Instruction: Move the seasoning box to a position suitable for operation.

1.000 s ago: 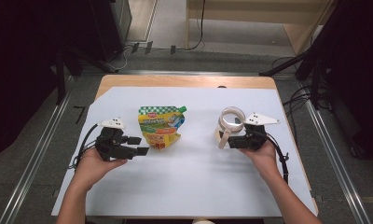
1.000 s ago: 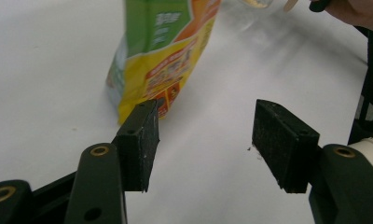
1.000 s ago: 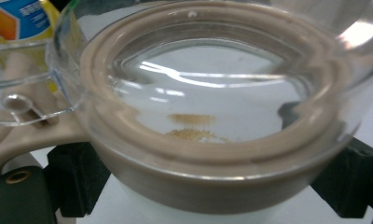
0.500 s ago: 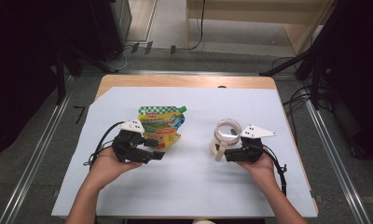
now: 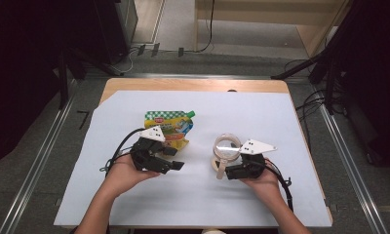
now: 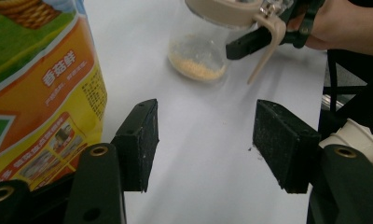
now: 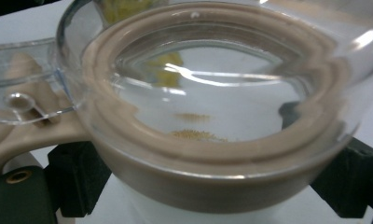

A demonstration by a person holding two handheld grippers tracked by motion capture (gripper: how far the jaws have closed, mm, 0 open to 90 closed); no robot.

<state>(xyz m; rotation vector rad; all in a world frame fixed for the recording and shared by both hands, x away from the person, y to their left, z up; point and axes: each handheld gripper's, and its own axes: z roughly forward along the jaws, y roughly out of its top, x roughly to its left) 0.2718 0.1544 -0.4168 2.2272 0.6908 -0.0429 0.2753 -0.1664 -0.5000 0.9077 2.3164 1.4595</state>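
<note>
A clear jar (image 5: 226, 146) with a beige rim, a hinged clear lid and a beige clasp sits right of centre, a few yellow crumbs at its bottom (image 6: 196, 65). My right gripper (image 5: 228, 166) is shut on it; in the right gripper view the black pads (image 7: 77, 172) press the beige rim (image 7: 212, 186) from both sides. A green, yellow and orange spouted pouch (image 5: 168, 127) lies flat left of centre. My left gripper (image 5: 173, 159) stands open just past the pouch's near right corner, bare paper between its pads (image 6: 138, 140). I cannot tell whether the jar rests on the table.
White paper (image 5: 261, 112) covers the wooden table (image 5: 193, 85). Cables trail from both grippers toward the near edge. Beyond the table lie floor rails, cables and dark stands. The person's right hand (image 6: 348, 23) shows behind the jar in the left gripper view.
Both hands have drawn toward the table's middle and the near edge. The jar has travelled left and nearer with the right gripper. The left gripper has slid right along the pouch's near edge.
</note>
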